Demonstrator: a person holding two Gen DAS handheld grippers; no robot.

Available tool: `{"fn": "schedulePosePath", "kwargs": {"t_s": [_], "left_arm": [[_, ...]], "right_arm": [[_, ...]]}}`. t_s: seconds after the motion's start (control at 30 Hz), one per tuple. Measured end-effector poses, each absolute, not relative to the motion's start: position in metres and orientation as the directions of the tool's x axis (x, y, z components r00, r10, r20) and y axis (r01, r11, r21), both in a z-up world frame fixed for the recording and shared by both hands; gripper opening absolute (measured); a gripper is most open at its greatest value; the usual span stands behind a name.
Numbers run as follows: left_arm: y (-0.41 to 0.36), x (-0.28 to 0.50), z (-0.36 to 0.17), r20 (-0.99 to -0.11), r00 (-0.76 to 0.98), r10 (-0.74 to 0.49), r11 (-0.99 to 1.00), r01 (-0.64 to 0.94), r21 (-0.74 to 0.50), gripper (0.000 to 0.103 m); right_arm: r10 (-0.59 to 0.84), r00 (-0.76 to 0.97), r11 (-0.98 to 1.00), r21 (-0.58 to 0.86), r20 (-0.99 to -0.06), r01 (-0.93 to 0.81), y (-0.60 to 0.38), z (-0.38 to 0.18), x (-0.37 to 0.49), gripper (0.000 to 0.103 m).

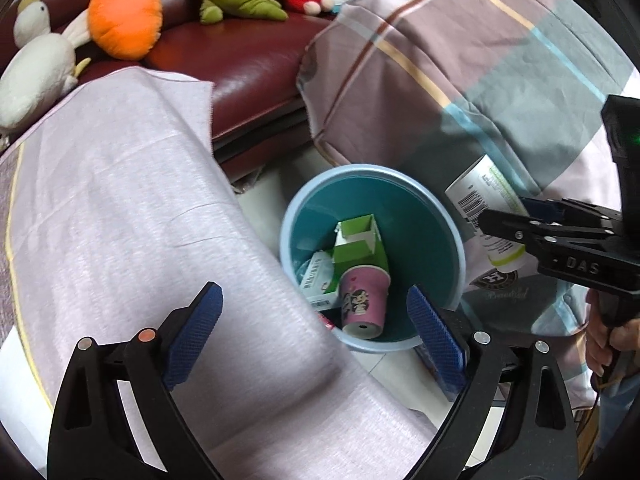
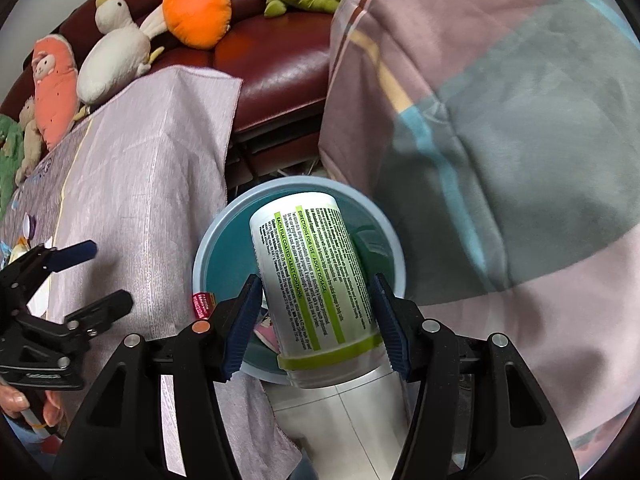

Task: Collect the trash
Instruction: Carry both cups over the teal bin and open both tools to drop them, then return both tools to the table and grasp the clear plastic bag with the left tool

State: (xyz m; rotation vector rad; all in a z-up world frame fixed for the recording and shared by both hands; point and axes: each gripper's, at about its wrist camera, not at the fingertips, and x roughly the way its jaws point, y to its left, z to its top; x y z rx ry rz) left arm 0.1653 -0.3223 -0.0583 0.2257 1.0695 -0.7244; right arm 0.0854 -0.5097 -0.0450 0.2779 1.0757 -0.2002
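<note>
The left tool (image 1: 316, 334) hangs released, its blue pads wide apart and nothing between them, above the near rim of the blue bin (image 1: 460, 240). The bin stands on the floor between a table under a lilac cloth (image 1: 120, 200) on the left and a striped cloth (image 1: 460, 60) on the right.

The right tool (image 2: 316, 320) is clenched on a white bottle (image 2: 308, 264) with green label bands, and holds it tilted over the bin's opening, the base pointing away.

The risk lies with this bottle. It is long compared with the bin's mouth, and in the left view it seems to sit over the right rim. If the pads let go here, it may strike the rim and roll onto the floor. It could also land on the tall carton and bounce out.

Inside the bin lie, from left to right, a flat white-and-green box (image 1: 316, 284), a pink paper cup (image 1: 364, 300) on its side, and a green carton (image 1: 360, 244) standing open.
</note>
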Motion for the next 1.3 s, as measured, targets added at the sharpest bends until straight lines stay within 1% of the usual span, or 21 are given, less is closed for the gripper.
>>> {"fn": "schedulePosePath", "kwargs": {"t_s": [0.03,0.07,0.37,0.57,0.83,1.3], "left_arm": [[-0.319,0.166,-0.058,-0.859,0.280,-0.429,0.754,0.634,-0.170,0.095],[-0.315,0.167,-0.058,-0.859,0.279,-0.429,0.758,0.629,-0.174,0.095],[-0.290,0.167,-0.061,-0.859,0.272,-0.434,0.774,0.601,-0.200,0.095],[-0.267,0.163,-0.058,-0.851,0.277,-0.446,0.783,0.581,-0.222,0.096],[-0.213,0.157,-0.048,-0.836,0.323,-0.445,0.817,0.528,-0.231,0.096],[-0.059,0.145,-0.032,-0.815,0.443,-0.373,0.909,0.351,-0.225,0.096]], "right_arm": [[-0.024,0.458,0.946,0.127,-0.889,0.297,-0.509,-0.046,0.087,0.060],[-0.021,0.454,0.946,0.129,-0.891,0.298,-0.509,-0.048,0.089,0.068],[-0.046,0.450,0.949,0.101,-0.892,0.298,-0.495,-0.039,0.091,0.075],[-0.062,0.450,0.956,0.077,-0.891,0.285,-0.476,-0.028,0.088,0.076],[-0.044,0.464,0.976,0.062,-0.885,0.210,-0.419,-0.011,0.094,0.076],[0.023,0.464,0.999,0.033,-0.885,0.015,-0.275,0.005,0.119,0.076]]}}
